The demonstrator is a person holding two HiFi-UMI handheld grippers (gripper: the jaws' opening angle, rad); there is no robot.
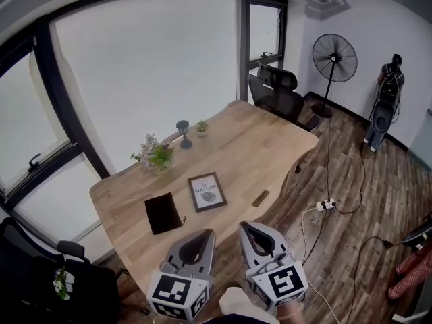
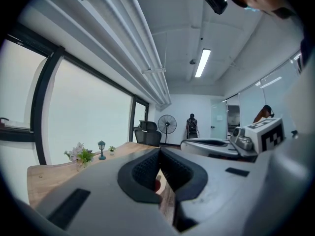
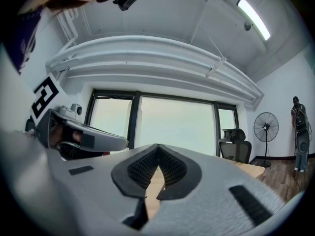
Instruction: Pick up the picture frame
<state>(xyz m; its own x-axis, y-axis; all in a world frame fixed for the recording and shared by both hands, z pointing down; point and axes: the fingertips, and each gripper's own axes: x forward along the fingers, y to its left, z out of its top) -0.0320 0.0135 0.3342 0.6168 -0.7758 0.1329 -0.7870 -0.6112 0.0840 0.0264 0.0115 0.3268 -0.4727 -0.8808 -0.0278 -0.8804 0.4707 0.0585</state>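
Flat on the wooden table (image 1: 270, 147), toward its near edge: the picture frame (image 1: 207, 192), face up, with a black pouch (image 1: 163, 212) just beside it on the same stretch of tabletop. At that near edge, side by side and apart from the frame: left gripper (image 1: 200, 238) and right gripper (image 1: 251, 229), each with jaws pressed together on nothing. Along the table's window side: a flowering plant (image 1: 156, 156), a small lamp figure (image 1: 183, 133), a tiny potted plant (image 1: 202, 127). At the table's far end: a black office chair (image 1: 277, 93).

Pale wood table (image 1: 270, 140); dark-bordered white picture frame (image 1: 207, 192); black pouch (image 1: 163, 213); green-leaved plant (image 1: 156, 156); dark wood floor (image 1: 358, 248)
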